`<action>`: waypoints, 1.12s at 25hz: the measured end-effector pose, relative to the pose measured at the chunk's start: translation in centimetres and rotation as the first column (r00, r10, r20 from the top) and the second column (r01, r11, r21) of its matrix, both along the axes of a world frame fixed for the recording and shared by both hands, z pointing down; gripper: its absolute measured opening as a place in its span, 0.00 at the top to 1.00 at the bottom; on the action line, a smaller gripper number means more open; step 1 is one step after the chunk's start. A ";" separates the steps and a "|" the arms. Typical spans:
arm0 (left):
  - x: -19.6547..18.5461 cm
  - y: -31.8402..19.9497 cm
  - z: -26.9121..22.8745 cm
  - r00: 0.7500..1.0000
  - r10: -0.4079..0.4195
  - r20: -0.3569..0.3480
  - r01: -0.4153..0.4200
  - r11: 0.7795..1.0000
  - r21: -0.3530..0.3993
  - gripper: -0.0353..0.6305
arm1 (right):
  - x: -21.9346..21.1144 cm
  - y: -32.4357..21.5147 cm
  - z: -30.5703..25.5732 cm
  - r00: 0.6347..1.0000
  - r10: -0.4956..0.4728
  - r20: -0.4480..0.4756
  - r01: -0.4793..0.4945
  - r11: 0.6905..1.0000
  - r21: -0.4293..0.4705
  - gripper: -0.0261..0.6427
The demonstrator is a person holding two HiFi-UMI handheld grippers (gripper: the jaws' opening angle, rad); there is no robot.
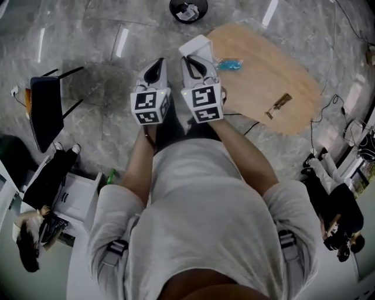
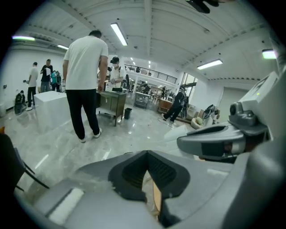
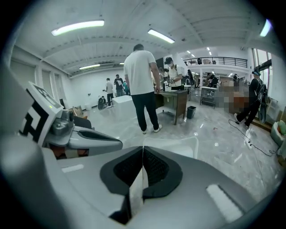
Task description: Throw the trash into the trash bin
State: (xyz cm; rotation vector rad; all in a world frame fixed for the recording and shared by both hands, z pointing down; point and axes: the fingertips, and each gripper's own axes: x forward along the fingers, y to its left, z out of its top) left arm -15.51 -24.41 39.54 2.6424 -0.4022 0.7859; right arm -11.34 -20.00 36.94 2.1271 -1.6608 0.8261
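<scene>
A black trash bin (image 1: 188, 10) with white trash inside is seen on the floor beyond the desk (image 1: 275, 82). A white box (image 1: 197, 44) is clamped by its wall in the right gripper (image 1: 193, 60), well apart from the bin. The left gripper (image 1: 159, 62) is closed beside it.

floor (image 1: 117, 35): glossy grey marble slabs, mirroring the ceiling strip lights (image 2: 118, 33). ceiling white and ribbed, walls white. light wooden table (image 1: 275, 70) at upper right in the head view, black chair (image 1: 47, 111) at left. metal workbench (image 3: 172, 100) further off, railed mezzanine (image 3: 219, 60) behind it.
</scene>
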 end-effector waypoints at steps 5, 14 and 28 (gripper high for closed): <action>0.4 -4.9 -1.8 0.991 0.130 -0.032 -0.130 0.991 -0.003 0.92 | -0.1 -4.3 -3.3 0.988 0.142 -0.061 -0.139 0.989 0.048 0.95; 2.2 -9.5 -2.3 0.965 0.250 -0.078 -0.251 0.968 0.000 0.92 | 0.5 -7.5 -3.8 0.966 0.232 -0.117 -0.223 0.971 0.081 0.95; 10.5 -14.0 3.9 0.946 0.323 -0.024 -0.323 0.946 0.013 0.92 | 8.7 -11.5 4.3 0.968 0.241 -0.068 -0.238 0.970 0.051 0.95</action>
